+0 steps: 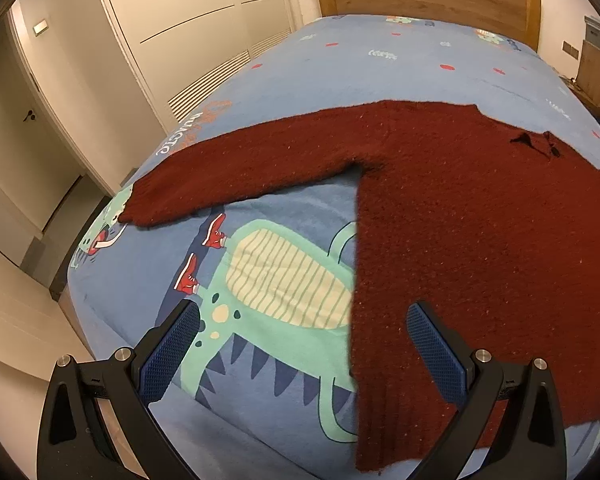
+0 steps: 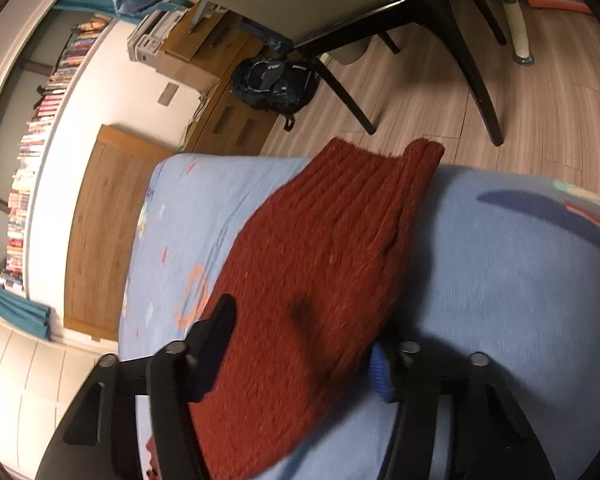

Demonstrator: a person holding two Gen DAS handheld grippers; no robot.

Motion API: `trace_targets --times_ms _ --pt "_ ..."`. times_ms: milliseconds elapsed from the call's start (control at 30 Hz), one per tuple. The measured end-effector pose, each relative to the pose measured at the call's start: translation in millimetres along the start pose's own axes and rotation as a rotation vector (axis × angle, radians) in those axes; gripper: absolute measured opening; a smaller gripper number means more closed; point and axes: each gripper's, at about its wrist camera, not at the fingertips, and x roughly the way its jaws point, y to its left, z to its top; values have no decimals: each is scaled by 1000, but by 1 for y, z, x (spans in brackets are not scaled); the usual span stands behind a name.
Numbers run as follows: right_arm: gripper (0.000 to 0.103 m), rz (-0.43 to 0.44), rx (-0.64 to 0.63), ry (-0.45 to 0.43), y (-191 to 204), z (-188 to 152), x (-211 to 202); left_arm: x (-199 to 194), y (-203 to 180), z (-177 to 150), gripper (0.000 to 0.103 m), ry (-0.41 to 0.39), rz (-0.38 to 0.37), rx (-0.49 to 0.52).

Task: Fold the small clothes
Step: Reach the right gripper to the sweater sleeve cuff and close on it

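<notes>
Sweater (image 1: 480,240), dark red knit, was seen spread flat on the blue dinosaur-print bedsheet (image 1: 380,64), one sleeve (image 1: 240,176) laid out sideways, so folding was judged barely begun. Left gripper (image 1: 300,344) was held wide and empty over the hem corner; right gripper (image 2: 300,344) was half-narrowed around a ribbed sleeve end (image 2: 364,184). Pad contact was blurred, so a grip could not be told; the sweater's far side was cut off.
</notes>
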Motion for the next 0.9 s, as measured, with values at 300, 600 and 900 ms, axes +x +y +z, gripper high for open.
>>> trace_targets --times_ms 300,600,900 --pt "9 3 59 7 -7 8 1 -3 -4 -1 102 -3 -31 5" --pt "8 91 -73 78 64 -9 -6 -6 10 1 102 25 -164 -125" --pt "8 237 -167 253 180 -103 12 -16 40 -2 102 13 -272 -193"
